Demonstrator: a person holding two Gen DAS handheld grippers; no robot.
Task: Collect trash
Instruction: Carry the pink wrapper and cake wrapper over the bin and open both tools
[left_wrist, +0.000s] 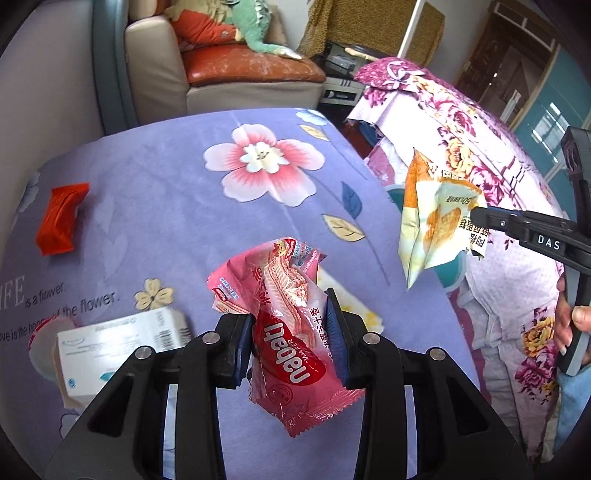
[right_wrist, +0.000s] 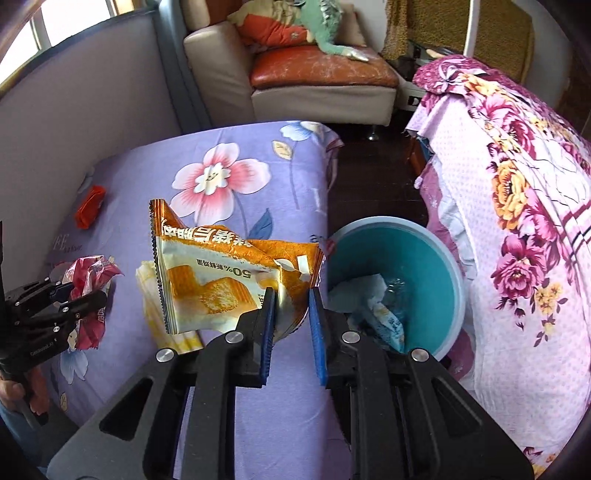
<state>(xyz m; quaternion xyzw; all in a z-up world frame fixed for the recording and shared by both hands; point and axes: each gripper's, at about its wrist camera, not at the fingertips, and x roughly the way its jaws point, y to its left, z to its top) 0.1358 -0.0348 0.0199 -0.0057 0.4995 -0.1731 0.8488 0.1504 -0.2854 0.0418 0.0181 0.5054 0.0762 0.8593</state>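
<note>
My left gripper (left_wrist: 290, 310) is shut on a crumpled pink wafer wrapper (left_wrist: 284, 295), held just above the purple flowered tablecloth (left_wrist: 166, 192). My right gripper (right_wrist: 291, 295) is shut on the corner of an orange and white cake wrapper (right_wrist: 221, 273), which hangs clear of the table beside a teal bin (right_wrist: 406, 251). In the left wrist view the right gripper (left_wrist: 476, 216) carries that orange wrapper (left_wrist: 436, 221) at the table's right edge. In the right wrist view the left gripper (right_wrist: 64, 291) holds the pink wrapper (right_wrist: 92, 273) at the far left.
A red wrapper (left_wrist: 61, 219) lies at the table's left, a white box (left_wrist: 122, 343) near its front, and a yellow wrapper (right_wrist: 151, 295) under the held ones. The bin contains crumpled paper (right_wrist: 362, 291). A floral-covered bed (right_wrist: 517, 221) stands right of the bin, a sofa (right_wrist: 314, 74) behind.
</note>
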